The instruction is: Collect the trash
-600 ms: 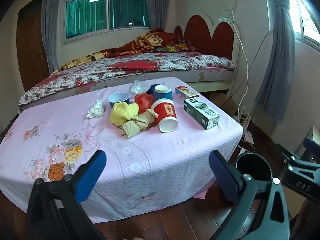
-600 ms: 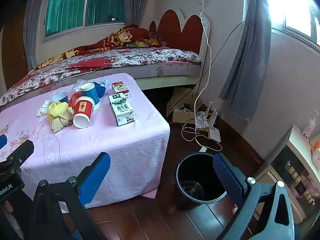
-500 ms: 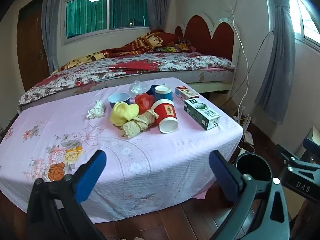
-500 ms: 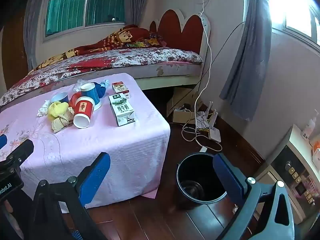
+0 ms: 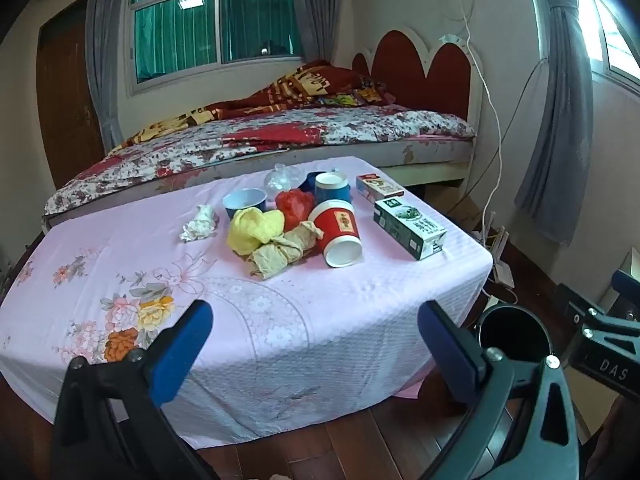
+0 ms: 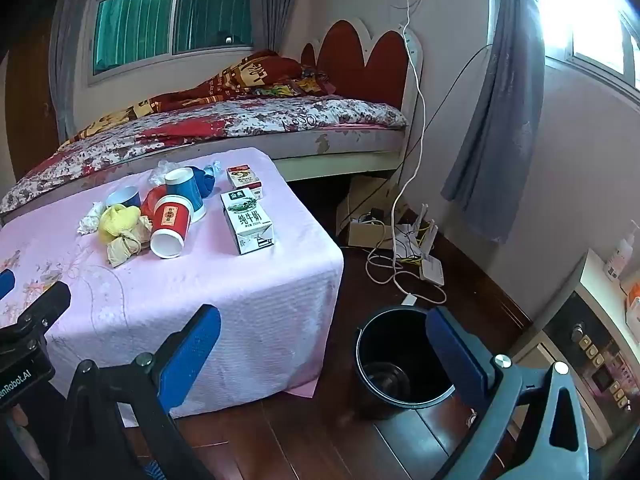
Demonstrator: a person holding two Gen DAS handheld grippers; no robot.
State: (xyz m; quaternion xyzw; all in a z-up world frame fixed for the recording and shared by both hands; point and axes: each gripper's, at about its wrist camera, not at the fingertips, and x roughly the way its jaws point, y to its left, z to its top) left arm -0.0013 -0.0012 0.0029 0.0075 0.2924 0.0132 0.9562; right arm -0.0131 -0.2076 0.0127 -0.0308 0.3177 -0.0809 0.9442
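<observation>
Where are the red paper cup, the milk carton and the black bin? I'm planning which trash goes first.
red paper cup [image 5: 338, 224]: left wrist view, on its red side wall.
milk carton [image 6: 249, 218]: right wrist view, on its printed top face.
black bin [image 6: 370, 360]: right wrist view, on its inner left wall.

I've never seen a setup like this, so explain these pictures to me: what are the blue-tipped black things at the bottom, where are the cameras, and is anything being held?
A person holds two tools, each carrying its own wide-angle camera looking along its fingers. One picture comes from the left hand-held gripper, the other from the right hand-held gripper. Both are open and hold nothing. On the pink tablecloth lies trash: a tipped red paper cup, blue cups, a milk carton, a yellow wad and a crumpled white tissue. A black bin stands on the floor beside the table.
</observation>
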